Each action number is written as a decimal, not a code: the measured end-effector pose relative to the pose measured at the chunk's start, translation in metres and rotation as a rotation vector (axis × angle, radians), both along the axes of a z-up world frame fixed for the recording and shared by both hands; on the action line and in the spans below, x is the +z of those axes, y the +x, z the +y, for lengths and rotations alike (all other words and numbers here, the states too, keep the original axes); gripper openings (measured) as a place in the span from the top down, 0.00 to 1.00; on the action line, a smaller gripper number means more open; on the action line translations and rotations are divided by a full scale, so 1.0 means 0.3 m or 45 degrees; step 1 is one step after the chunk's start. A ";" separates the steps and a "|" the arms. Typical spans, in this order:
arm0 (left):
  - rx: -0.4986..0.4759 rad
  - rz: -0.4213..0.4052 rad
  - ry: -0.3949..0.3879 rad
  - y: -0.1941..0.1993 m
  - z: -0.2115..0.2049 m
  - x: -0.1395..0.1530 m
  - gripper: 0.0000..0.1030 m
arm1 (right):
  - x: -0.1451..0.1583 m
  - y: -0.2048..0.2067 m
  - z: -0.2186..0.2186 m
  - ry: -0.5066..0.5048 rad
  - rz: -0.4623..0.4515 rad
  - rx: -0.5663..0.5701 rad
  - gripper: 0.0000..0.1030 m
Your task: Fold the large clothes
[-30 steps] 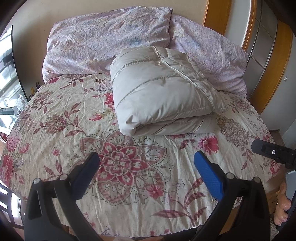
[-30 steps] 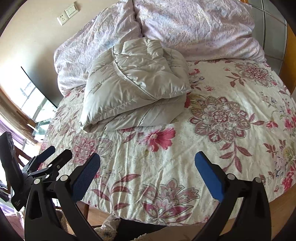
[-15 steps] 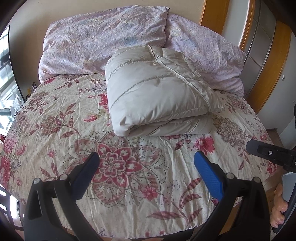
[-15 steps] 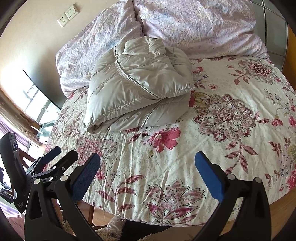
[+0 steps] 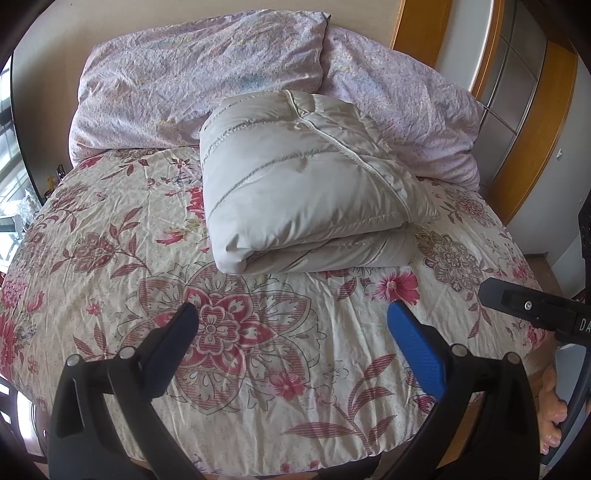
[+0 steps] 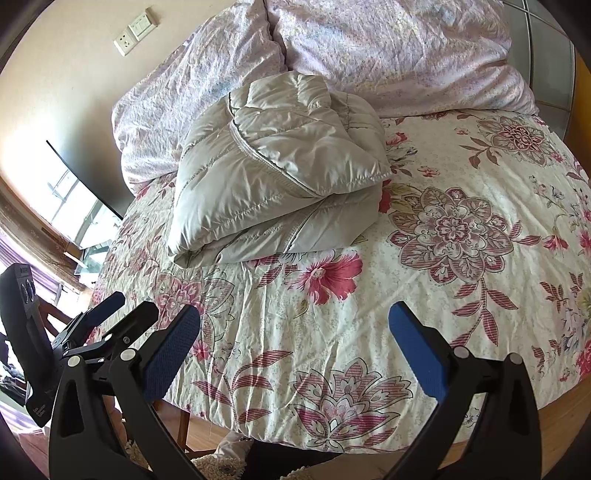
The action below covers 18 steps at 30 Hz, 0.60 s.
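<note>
A beige quilted puffer jacket [image 5: 306, 184] lies folded into a thick bundle on the floral bedspread [image 5: 110, 240], against the pillows. It also shows in the right wrist view [image 6: 273, 173]. My left gripper [image 5: 291, 336] is open and empty, above the near part of the bed, well short of the jacket. My right gripper [image 6: 293, 336] is open and empty, also short of the jacket. The left gripper shows at the left edge of the right wrist view [image 6: 110, 314]. Part of the right gripper shows at the right edge of the left wrist view [image 5: 532, 306].
Two lilac pillows [image 5: 207, 74] [image 5: 402, 110] lie at the head of the bed against the wall. A wooden-framed wardrobe [image 5: 524, 110] stands to the right. A window [image 6: 70, 206] and a wall socket [image 6: 135, 31] are on the left side.
Both grippers have moved a little closer to the bed and the jacket. The jacket has not moved. Both grippers stay open.
</note>
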<state>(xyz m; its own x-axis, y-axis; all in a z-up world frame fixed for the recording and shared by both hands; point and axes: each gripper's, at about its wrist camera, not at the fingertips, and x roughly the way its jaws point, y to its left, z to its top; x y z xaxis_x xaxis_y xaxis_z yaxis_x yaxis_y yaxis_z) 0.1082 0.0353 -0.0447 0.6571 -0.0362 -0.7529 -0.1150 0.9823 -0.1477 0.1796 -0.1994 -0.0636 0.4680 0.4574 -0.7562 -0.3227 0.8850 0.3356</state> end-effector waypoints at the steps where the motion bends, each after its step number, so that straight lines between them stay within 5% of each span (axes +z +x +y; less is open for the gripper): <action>1: -0.001 0.000 -0.001 0.000 -0.001 0.000 0.02 | 0.001 0.000 -0.001 0.001 -0.001 -0.001 0.01; 18: -0.014 0.004 -0.003 0.008 -0.008 -0.001 0.02 | -0.002 0.006 -0.009 0.008 -0.005 0.002 0.01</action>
